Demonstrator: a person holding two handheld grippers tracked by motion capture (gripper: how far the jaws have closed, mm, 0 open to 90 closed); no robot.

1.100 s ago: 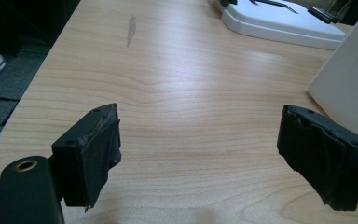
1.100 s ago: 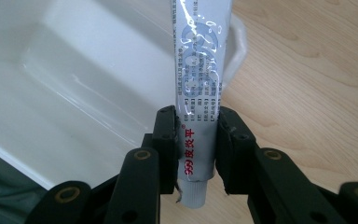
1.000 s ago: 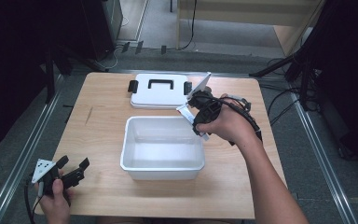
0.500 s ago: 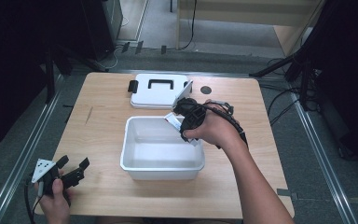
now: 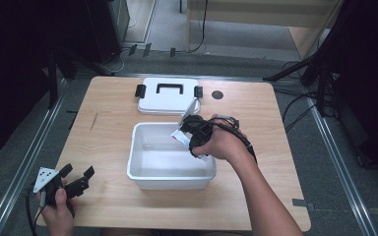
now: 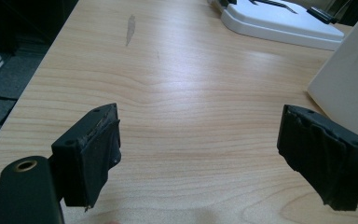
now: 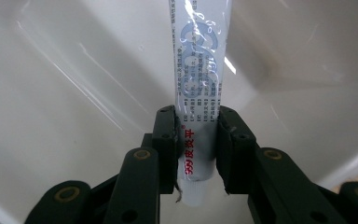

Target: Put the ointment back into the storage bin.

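Here the right tongs (image 7: 196, 140) are clamped on a thin white printed tube (image 7: 198, 88) near its cap end, holding it over the open white bin (image 5: 142, 172) at the bench's (image 5: 113, 128) centre, lid (image 5: 167, 96) at 12 o'clock. The tube looks light, soft and glossy, likely to dent or slip; the stiffer cap shoulder seems safest. At 7 o'clock, the left tongs (image 6: 205, 154) gape, holding nothing

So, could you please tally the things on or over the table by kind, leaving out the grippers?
Bins: 1, white and open
Lids: 1, white with black handle
Tubes: 1, held over the bin in the right gripper
Total: 3
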